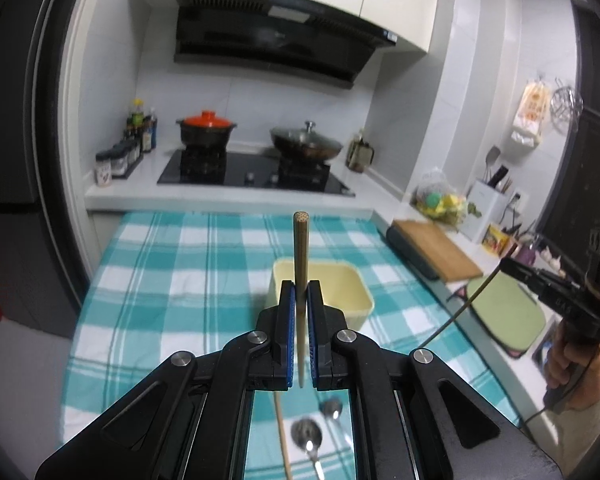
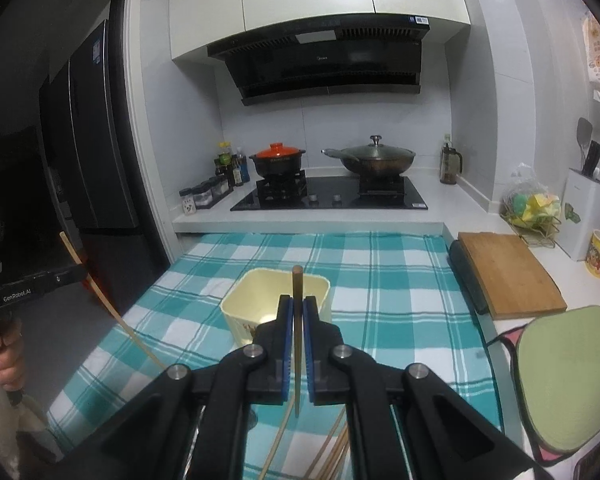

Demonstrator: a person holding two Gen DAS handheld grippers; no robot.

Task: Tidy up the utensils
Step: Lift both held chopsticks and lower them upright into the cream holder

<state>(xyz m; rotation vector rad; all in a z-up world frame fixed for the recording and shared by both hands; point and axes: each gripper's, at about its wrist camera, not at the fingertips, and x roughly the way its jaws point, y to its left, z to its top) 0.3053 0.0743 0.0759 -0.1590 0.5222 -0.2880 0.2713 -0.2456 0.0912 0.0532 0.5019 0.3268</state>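
Observation:
My left gripper (image 1: 300, 292) is shut on a light bamboo chopstick (image 1: 301, 248) that points up and away, held above the checked cloth just in front of a cream square container (image 1: 340, 280). My right gripper (image 2: 298, 304) is shut on a darker chopstick (image 2: 297, 288), also just in front of the container (image 2: 256, 288). Each gripper shows in the other's view, holding its chopstick: the right one (image 1: 512, 264) and the left one (image 2: 76, 272). Two metal spoons (image 1: 308, 436) and a chopstick lie below my left gripper. Several chopsticks (image 2: 332, 448) lie below my right gripper.
A teal checked cloth (image 2: 400, 300) covers the table. A wooden cutting board (image 2: 508, 276) and a green mat (image 2: 572, 372) lie on the counter at right. A stove (image 2: 332, 196) with two pots stands behind. A dark fridge (image 2: 80, 140) stands at left.

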